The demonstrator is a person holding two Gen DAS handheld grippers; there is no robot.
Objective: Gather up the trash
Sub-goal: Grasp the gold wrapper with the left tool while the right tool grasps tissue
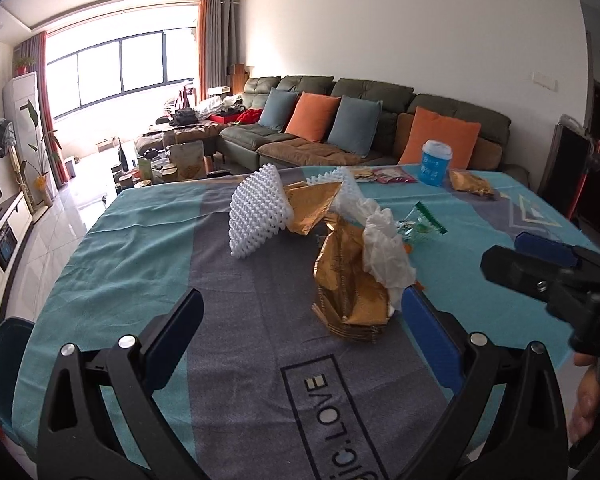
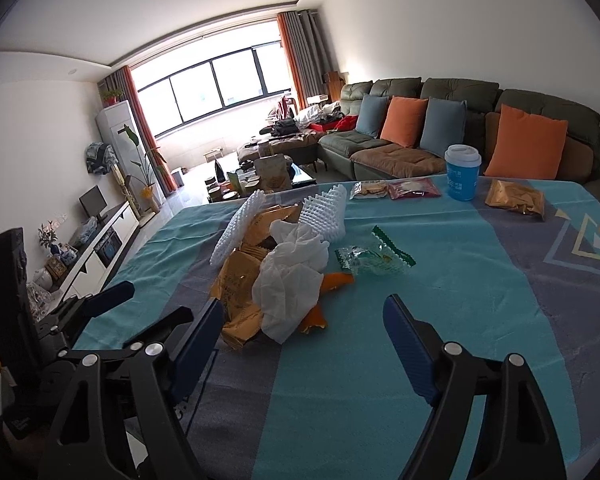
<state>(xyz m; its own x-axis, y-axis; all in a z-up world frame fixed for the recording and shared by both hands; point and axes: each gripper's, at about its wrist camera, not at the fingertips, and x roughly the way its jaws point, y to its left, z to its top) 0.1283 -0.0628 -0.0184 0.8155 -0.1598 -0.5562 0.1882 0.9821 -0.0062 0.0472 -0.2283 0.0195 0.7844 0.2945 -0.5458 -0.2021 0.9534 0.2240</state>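
Observation:
A pile of trash lies mid-table on the blue-grey cloth (image 1: 148,248): white foam netting (image 1: 256,212) (image 2: 240,224), gold wrappers (image 1: 348,280) (image 2: 240,292), a crumpled white tissue (image 1: 388,256) (image 2: 292,276), orange peel (image 2: 336,280) and a clear green-edged wrapper (image 1: 420,224) (image 2: 372,258). My left gripper (image 1: 304,312) is open just in front of the pile, its right finger beside the gold wrapper. My right gripper (image 2: 304,316) is open, close in front of the tissue, and also shows at the right of the left wrist view (image 1: 540,264). Both are empty.
At the table's far edge stand a blue cup with a white lid (image 2: 462,178), two snack packets (image 2: 414,190) and a gold bag (image 2: 516,198). A teal chair (image 1: 4,356) sits at the left. A sofa with cushions (image 2: 460,120) is beyond.

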